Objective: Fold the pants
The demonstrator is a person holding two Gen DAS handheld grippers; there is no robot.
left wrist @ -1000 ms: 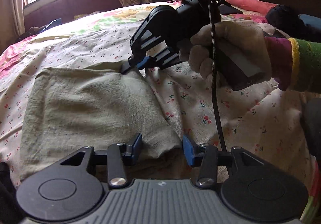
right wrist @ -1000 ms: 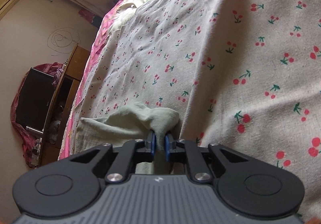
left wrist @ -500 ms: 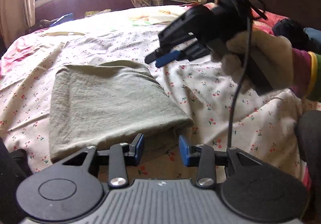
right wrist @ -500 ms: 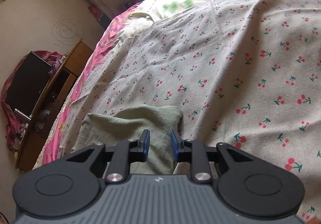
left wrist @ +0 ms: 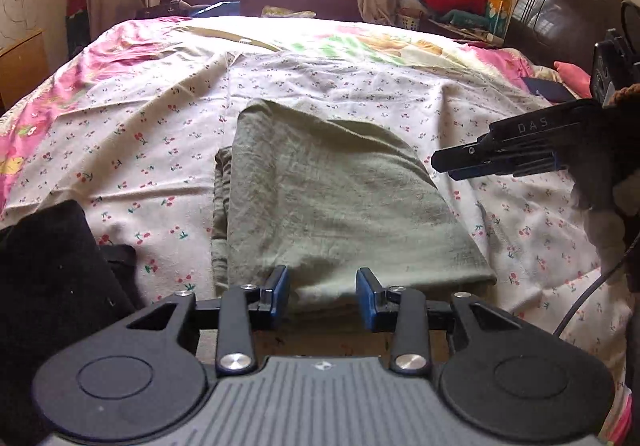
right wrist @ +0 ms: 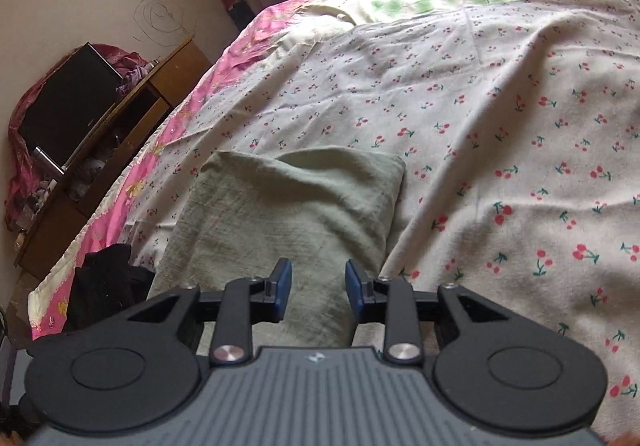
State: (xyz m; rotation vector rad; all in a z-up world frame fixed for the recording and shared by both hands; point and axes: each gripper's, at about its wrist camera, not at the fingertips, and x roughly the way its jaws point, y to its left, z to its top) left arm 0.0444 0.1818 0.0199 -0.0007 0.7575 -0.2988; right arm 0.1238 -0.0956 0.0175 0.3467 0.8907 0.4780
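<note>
The pale green pants [left wrist: 332,198] lie folded into a flat rectangle on the cherry-print bedsheet [left wrist: 140,126]; they also show in the right wrist view [right wrist: 288,214]. My left gripper [left wrist: 322,292] is open and empty, above the near edge of the pants. My right gripper [right wrist: 314,290] is open and empty, held above the pants' right side. In the left wrist view the right gripper [left wrist: 444,164] comes in from the right, held in a gloved hand, off the cloth.
A black garment [left wrist: 52,286] lies at the bed's near left edge, also in the right wrist view [right wrist: 104,278]. A wooden cabinet [right wrist: 120,118] stands left of the bed. A dark headboard [left wrist: 560,14] and piled clothes [left wrist: 440,6] sit at the far right.
My right gripper let go of the pants' far corner, opened and pulled back to the right. My left gripper drew back and up from the pants. The pants now lie flat.
</note>
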